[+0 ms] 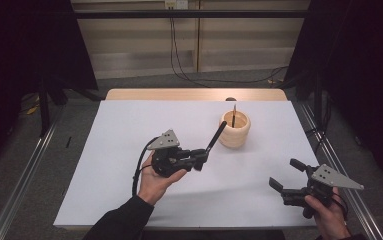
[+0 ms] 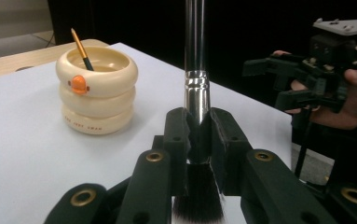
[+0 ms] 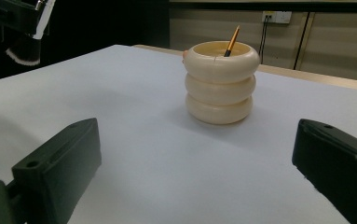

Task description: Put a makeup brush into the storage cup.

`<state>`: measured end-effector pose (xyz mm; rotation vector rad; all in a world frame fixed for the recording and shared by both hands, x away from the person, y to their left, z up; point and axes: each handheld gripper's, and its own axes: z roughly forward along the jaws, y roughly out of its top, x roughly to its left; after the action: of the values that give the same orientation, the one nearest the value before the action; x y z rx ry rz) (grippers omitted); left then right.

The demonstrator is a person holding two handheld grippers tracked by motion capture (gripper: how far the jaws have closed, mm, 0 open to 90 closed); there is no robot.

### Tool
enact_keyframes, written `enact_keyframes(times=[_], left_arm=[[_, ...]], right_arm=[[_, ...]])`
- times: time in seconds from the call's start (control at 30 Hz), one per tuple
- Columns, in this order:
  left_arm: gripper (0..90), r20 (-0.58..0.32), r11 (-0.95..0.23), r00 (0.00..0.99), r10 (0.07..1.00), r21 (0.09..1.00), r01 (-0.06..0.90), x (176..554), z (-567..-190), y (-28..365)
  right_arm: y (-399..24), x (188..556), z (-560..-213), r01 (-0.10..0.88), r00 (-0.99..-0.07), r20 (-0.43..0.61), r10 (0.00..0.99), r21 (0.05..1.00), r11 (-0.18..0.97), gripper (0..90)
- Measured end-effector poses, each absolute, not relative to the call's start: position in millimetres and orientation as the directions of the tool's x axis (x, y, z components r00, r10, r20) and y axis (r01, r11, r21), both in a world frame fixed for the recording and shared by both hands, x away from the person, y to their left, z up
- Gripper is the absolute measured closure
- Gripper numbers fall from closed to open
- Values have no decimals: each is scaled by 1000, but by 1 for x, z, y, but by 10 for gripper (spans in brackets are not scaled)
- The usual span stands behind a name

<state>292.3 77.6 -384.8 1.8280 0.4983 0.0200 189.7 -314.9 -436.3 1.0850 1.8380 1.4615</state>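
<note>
The makeup brush (image 2: 196,70) sits clamped in the left gripper (image 1: 199,158), whose jaws are closed tight on its silver ferrule, bristles hanging toward the hand and the black handle slanting up toward one o'clock. The handle tip lies just short of the cream ringed holder (image 1: 235,129), which stands at two o'clock from the gripper and already holds a thin pencil-like brush (image 1: 234,115). The step in hand looks like carrying the brush to the holder; next it needs tipping handle-down over the rim. The right gripper (image 1: 285,177) waits at four o'clock, jaws wide and empty, above the white table (image 1: 129,130).
</note>
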Motion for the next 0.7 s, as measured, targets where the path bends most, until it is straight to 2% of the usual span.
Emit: enact_keyframes(times=[0.4, 0.57, 0.7], left_arm=[[778, -193, -344, 948, 254, 898, 275, 282, -374, 86], [778, -190, -350, 953, 237, 898, 266, 285, -370, 80], [778, -164, -427, 960, 226, 869, 249, 287, -368, 71]], right_arm=[[-314, 190, -436, 260, -524, 71, 849, 962, 80, 10], [-315, 191, -436, 264, -536, 71, 841, 960, 87, 10], [-314, 190, -436, 262, -541, 73, 838, 961, 85, 10]])
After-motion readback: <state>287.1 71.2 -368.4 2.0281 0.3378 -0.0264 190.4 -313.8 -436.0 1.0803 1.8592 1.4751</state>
